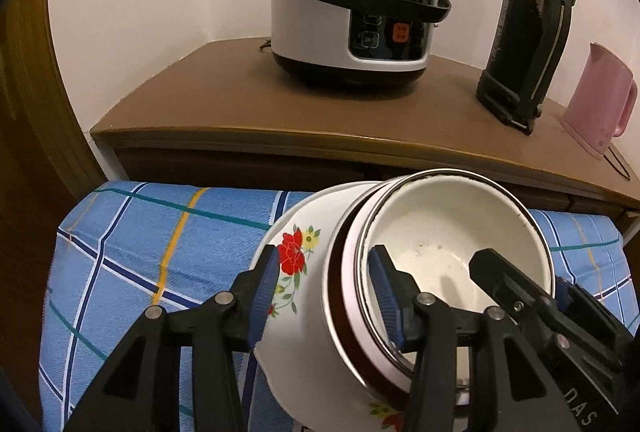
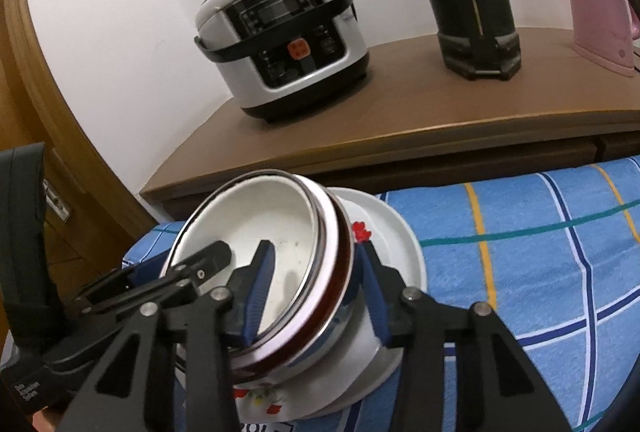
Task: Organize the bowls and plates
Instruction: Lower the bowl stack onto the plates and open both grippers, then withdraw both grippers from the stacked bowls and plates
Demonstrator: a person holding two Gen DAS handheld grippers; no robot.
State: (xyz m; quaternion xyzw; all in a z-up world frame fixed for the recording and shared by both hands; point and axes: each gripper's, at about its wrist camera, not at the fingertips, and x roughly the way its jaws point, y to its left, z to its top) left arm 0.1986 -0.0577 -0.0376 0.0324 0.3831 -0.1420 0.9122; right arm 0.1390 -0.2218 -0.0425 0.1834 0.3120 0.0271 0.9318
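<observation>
A stack of nested bowls hangs tilted above the blue checked cloth (image 1: 140, 252). The outer one is a white bowl with red flowers (image 1: 300, 272); inside sit a brown-banded bowl (image 1: 336, 312) and a steel-rimmed white bowl (image 1: 448, 232). My left gripper (image 1: 326, 296) is shut on the stack's rims, one finger outside and one inside. My right gripper (image 2: 316, 292) is shut on the opposite rims of the same stack (image 2: 280, 232); it also shows in the left wrist view (image 1: 520, 296). The flowered bowl (image 2: 384, 232) shows in the right wrist view.
Behind the cloth stands a brown wooden cabinet (image 1: 240, 104) against a white wall. On it are a white rice cooker (image 1: 352, 4), a black thermos (image 1: 528, 32) and a pink kettle (image 1: 600, 100). A wooden door frame (image 2: 60, 112) is at the left.
</observation>
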